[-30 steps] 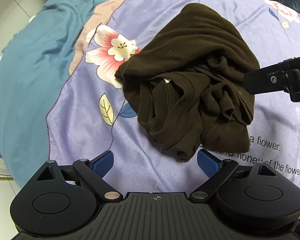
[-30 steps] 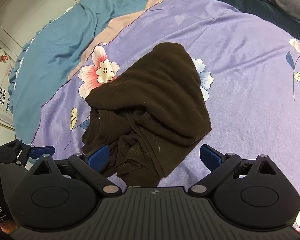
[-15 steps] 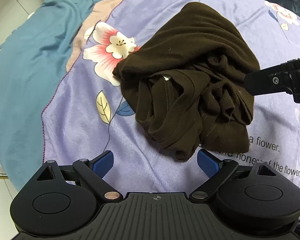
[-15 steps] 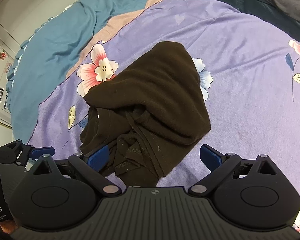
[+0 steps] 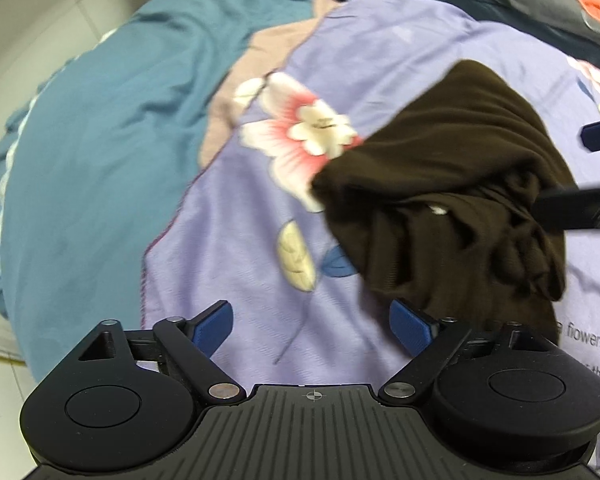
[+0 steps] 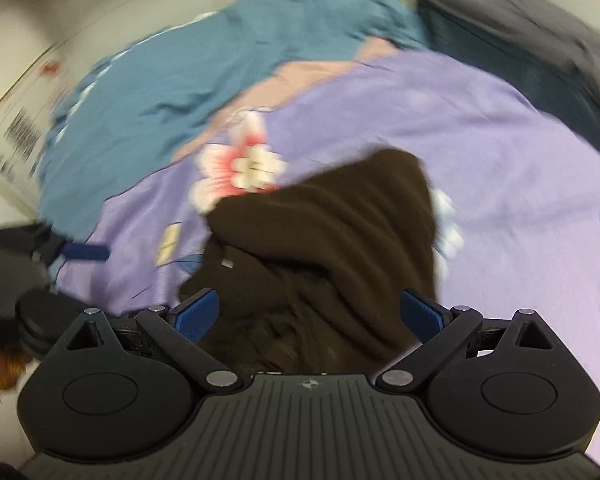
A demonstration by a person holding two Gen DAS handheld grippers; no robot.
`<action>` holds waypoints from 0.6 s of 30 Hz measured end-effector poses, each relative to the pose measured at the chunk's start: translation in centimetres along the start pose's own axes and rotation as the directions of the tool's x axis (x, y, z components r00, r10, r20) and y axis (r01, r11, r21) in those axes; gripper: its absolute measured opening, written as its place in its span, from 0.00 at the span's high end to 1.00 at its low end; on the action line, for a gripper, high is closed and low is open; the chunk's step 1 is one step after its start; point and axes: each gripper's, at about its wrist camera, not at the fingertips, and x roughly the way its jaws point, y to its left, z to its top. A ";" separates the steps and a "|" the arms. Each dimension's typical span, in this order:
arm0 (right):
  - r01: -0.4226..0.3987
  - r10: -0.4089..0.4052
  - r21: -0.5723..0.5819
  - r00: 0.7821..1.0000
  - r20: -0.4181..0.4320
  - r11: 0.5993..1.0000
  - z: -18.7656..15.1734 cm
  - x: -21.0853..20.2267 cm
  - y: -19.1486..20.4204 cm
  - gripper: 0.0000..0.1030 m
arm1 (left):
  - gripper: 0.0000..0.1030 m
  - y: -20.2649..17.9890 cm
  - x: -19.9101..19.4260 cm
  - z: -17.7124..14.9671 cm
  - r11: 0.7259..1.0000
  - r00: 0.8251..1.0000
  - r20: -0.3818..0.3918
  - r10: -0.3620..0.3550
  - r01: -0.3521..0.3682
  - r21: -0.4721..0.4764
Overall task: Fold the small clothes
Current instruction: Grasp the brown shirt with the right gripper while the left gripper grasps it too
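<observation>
You've swung your left gripper [image 5: 312,320] leftward off the crumpled brown garment [image 5: 452,200]; your right gripper [image 6: 310,314] moved over it. Both jaws gape empty, folding unstarted.

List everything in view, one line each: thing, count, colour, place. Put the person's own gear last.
garment: one, dark brown, crumpled in a heap on the purple sheet.
purple sheet: one, lilac with pink-and-white flower prints and some black lettering, spread over the bed under the garment.
teal blanket: one, blue-green, bunched along the sheet's left edge.
dark bedding: one, grey-black, at the far right of the bed.
left hand-held gripper: one, black with blue pads, open, just left of the garment's near edge.
right hand-held gripper: one, black with blue pads, open, with the garment's near end between its fingers.
</observation>
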 end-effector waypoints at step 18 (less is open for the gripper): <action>0.089 -0.090 -0.116 0.996 -0.007 0.989 5.1 8.2 -0.2 0.90 | 0.00 -0.5 1.9 0.4 0.985 0.985 -0.016 -0.172 0.172 0.006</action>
